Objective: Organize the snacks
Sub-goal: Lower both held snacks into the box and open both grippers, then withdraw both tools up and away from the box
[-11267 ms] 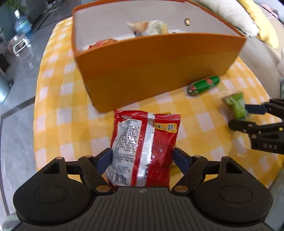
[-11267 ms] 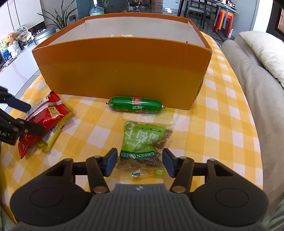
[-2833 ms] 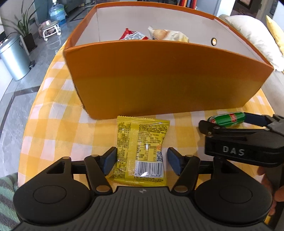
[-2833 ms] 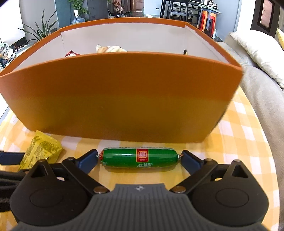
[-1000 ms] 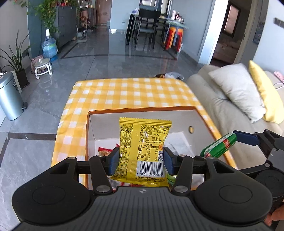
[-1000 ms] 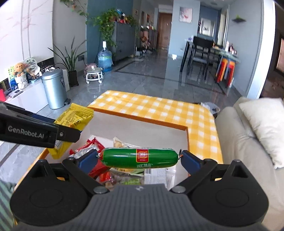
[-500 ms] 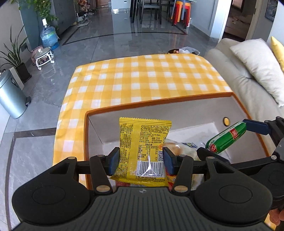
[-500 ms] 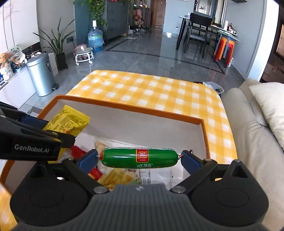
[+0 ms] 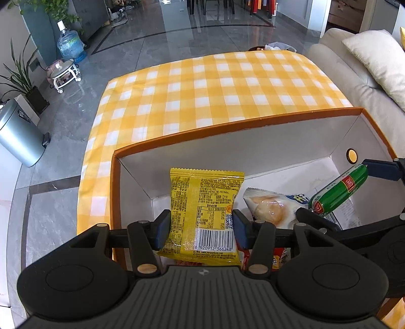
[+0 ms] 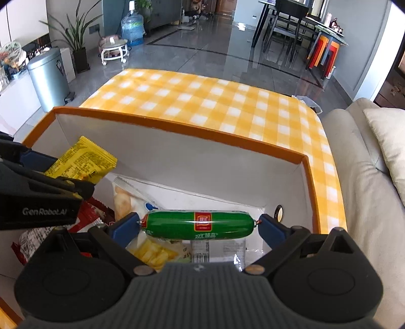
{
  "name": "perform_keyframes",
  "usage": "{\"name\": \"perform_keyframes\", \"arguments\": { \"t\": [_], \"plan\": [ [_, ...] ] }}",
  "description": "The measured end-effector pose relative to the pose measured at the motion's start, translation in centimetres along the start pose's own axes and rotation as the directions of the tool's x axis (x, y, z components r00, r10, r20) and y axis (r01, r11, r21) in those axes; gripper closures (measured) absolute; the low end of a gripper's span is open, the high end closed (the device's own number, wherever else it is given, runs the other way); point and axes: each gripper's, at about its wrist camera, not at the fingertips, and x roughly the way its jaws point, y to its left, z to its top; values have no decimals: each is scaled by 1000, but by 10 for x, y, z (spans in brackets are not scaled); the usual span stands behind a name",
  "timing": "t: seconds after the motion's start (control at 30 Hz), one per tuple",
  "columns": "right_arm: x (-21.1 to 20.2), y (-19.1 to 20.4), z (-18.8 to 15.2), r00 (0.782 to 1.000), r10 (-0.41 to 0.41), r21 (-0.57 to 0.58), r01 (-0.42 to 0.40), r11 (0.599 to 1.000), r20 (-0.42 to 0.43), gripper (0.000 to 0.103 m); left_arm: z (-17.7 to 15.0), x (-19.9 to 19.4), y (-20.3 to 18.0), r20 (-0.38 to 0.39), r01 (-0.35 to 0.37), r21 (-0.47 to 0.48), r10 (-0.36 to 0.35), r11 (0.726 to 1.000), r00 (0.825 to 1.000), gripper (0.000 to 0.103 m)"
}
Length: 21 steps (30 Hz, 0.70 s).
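The box is open on top — its far half shows bare white floor, while packets crowd the near part. The left tongs with a yellow packet and the right tongs with a green sausage hang side by side — close, not touching. The desk lies bare behind the box.

Beyond my jaws, a yellow checked tablecloth is covering the table. A silver bin is standing on the grey floor near a potted plant and a blue water jug. A beige sofa with a cream cushion is sitting alongside the table. Dark dining chairs are standing far behind.
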Motion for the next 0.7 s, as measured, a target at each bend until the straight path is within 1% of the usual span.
{"name": "perform_keyframes", "arguments": {
  "t": [0.13,0.17,0.3,0.43,0.57,0.7],
  "plan": [
    [1,1,3,1000,-2,1,2,1000,-21,6,2,-1,1,1,0,-2,0,1000,1000,44],
    [1,1,3,1000,-2,1,2,1000,-23,6,1,-1,1,5,-4,3,4,1000,1000,40],
    [3,4,6,1000,-9,-9,9,1000,-29,6,-1,-7,1,27,-17,12,17,1000,1000,30],
    [0,1,5,999,1,12,-1,1000,-43,5,-5,-18,4,62,-6,2,6,1000,998,22],
    [-3,-3,4,998,20,49,-17,999,-54,4,-8,-29,6,90,-8,-2,8,1000,996,20],
    [-11,-4,1,998,57,54,-55,997,-21,4,-11,-40,10,105,-3,-17,5,1000,994,19]
  ]
}}
